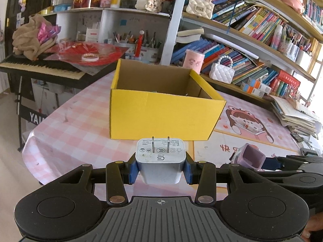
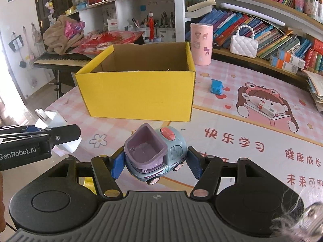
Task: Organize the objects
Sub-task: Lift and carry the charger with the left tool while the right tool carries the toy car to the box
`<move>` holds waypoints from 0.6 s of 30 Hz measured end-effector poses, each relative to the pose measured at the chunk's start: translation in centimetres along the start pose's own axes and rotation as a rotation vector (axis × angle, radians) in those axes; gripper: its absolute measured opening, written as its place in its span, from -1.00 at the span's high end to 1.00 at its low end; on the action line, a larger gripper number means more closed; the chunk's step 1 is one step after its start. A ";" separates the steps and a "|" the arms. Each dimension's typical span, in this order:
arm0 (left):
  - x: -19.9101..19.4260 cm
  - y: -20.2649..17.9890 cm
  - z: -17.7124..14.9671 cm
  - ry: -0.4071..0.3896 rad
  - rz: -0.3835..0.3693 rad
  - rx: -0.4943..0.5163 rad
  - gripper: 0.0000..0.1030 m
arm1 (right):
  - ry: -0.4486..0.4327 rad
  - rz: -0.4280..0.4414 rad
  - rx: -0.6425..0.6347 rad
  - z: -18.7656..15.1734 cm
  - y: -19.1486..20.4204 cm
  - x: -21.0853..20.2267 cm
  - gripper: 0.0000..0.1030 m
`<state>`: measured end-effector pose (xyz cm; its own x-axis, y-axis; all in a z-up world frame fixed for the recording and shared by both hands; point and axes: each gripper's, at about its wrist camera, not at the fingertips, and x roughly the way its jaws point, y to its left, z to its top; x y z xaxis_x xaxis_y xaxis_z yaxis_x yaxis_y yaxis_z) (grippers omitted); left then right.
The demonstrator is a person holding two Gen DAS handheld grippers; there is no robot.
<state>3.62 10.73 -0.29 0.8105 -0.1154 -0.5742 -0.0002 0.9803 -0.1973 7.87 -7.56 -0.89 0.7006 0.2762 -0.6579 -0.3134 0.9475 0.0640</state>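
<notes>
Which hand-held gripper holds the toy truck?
The right hand-held gripper: the toy truck with a purple bin sits between its blue pads. The left hand-held gripper clamps a white charger.

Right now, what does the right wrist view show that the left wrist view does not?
Only the right wrist view shows a small blue toy on the mat to the right of the box, and the whole toy truck held between the right gripper's fingers.

Only the left wrist view shows the white charger's two prongs and label, with the left gripper's fingers pressed on its sides.

Both show the open yellow box on the pink table, the bookshelves and the piano keyboard.
</notes>
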 end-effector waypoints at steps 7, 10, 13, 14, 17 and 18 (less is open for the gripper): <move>-0.1 0.6 0.6 -0.023 -0.003 -0.014 0.20 | 0.013 0.004 -0.020 -0.1 1.4 0.3 -0.18; 0.4 0.7 1.4 -0.041 0.003 -0.027 0.20 | 0.000 -0.004 -0.039 0.5 1.4 0.5 -0.18; 1.2 0.6 2.7 -0.073 0.018 -0.025 0.20 | -0.043 -0.008 -0.062 1.8 1.0 0.8 -0.18; 1.4 0.5 3.2 -0.084 0.023 -0.020 0.20 | -0.067 -0.006 -0.070 2.5 0.7 1.0 -0.18; 2.4 0.2 5.2 -0.115 0.039 -0.010 0.20 | -0.134 -0.003 -0.091 4.8 0.2 1.6 -0.18; 2.9 0.1 6.0 -0.127 0.042 -0.006 0.20 | -0.153 -0.001 -0.096 5.6 0.1 1.9 -0.18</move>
<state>9.45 11.41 2.82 0.8773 -0.0524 -0.4770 -0.0393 0.9828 -0.1803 12.79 -6.06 2.08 0.7883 0.3034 -0.5353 -0.3669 0.9301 -0.0133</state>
